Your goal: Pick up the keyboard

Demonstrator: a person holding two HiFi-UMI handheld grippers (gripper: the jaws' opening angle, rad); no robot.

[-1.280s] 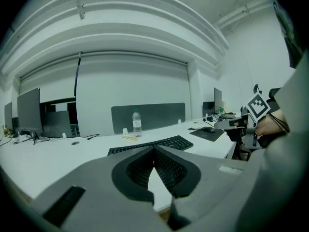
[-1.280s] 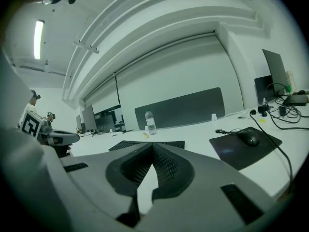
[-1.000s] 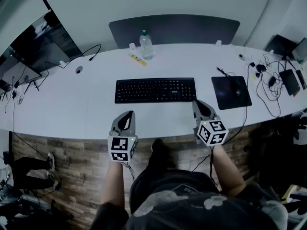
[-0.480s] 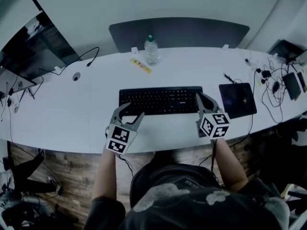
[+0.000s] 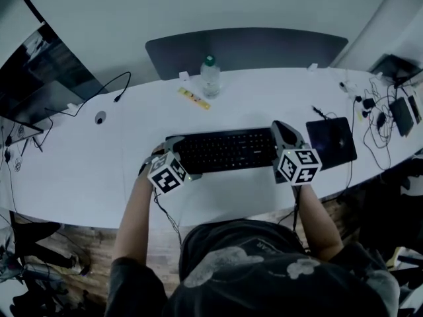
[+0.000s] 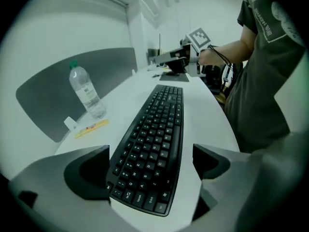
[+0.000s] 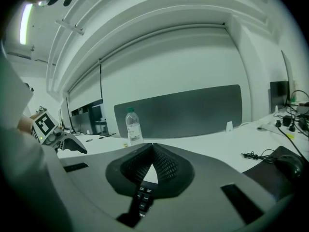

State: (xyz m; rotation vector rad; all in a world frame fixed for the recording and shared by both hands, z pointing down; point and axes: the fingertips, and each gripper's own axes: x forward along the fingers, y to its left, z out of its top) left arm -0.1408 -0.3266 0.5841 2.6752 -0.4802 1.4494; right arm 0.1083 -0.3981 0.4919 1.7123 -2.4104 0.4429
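Observation:
A black keyboard (image 5: 225, 149) lies flat on the white desk (image 5: 99, 170). My left gripper (image 5: 169, 162) tips down over the keyboard's left end. In the left gripper view the keyboard (image 6: 154, 134) runs away between the jaws of that gripper (image 6: 147, 175), which are opening; the pads (image 6: 87, 173) stand clear of its edges. My right gripper (image 5: 280, 127) is shut at the keyboard's right end with nothing in it. In the right gripper view its closed tips (image 7: 152, 148) hover just above a few keys (image 7: 142, 197).
A water bottle (image 5: 210, 76) and a yellow strip (image 5: 193, 98) stand behind the keyboard. A dark mouse pad with a mouse (image 5: 332, 140) lies just right of the right gripper. Tangled cables (image 5: 380, 114) fill the far right. A monitor (image 5: 39, 71) stands at the left.
Both grippers moved from the desk's front edge up to the keyboard's two ends. The left one tipped downward and its jaws went from shut to wide apart. The right stayed shut.

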